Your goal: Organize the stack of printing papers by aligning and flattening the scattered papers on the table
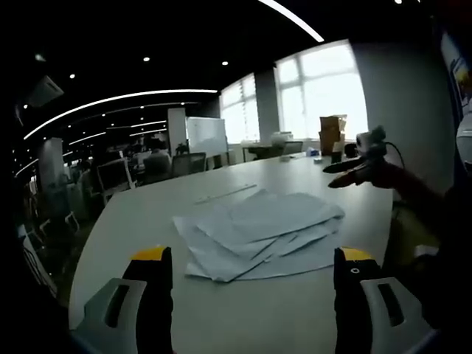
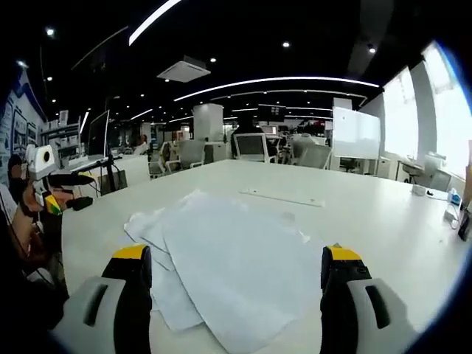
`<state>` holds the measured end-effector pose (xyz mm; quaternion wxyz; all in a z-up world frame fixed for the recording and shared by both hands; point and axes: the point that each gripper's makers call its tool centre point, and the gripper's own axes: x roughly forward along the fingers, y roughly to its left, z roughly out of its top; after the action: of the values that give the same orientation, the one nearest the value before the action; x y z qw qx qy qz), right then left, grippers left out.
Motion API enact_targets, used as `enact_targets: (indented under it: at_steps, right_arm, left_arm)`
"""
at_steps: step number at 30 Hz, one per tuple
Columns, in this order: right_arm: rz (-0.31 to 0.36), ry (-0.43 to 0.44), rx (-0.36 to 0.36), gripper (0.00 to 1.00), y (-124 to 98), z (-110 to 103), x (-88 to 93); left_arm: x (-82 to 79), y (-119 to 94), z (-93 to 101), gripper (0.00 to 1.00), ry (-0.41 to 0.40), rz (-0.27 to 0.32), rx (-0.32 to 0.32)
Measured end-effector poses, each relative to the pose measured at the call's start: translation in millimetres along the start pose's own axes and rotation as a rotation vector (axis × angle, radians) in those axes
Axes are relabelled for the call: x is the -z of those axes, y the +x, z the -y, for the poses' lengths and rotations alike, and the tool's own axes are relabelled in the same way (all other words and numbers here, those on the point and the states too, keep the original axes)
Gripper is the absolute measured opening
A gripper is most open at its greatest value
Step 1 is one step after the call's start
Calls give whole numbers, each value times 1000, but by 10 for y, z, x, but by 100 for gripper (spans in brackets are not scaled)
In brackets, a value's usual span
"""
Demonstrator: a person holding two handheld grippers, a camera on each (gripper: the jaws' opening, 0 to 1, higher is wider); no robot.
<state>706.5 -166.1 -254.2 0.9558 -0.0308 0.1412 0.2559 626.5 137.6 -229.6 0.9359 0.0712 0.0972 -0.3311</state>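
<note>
Several white sheets of printing paper (image 1: 258, 236) lie fanned out and overlapping on the pale table (image 1: 184, 199), corners pointing different ways. My left gripper (image 1: 251, 276) stands open in front of the pile's near edge, its yellow-tipped jaws wide apart and nothing between them. From the other side, the same loose pile (image 2: 228, 258) spreads across the table (image 2: 369, 214), and my right gripper (image 2: 236, 273) is open too, its jaws straddling the nearest sheet without touching it. The right gripper (image 1: 361, 166) also shows held above the table's far right. The left gripper (image 2: 48, 177) appears at the left edge.
A long thin strip (image 1: 225, 194) lies on the table beyond the pile, also seen as a strip (image 2: 284, 197). A cardboard box (image 1: 332, 133) and small items stand at the window end. Office chairs (image 2: 254, 147) and a whiteboard (image 2: 356, 133) line the far side.
</note>
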Motion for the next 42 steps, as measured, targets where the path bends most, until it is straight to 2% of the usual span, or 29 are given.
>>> enact_targets:
  at_steps: [12, 28, 42]
  right_arm:
    - [-37, -19, 25, 90, 172, 147, 140]
    - [-18, 30, 47, 90, 356, 330, 161]
    - [-24, 34, 52, 90, 371, 335, 183]
  left_arm:
    - [5, 49, 26, 93, 11, -7, 18]
    - [29, 77, 55, 93, 6, -7, 26]
    - [17, 60, 61, 93, 6, 3, 23]
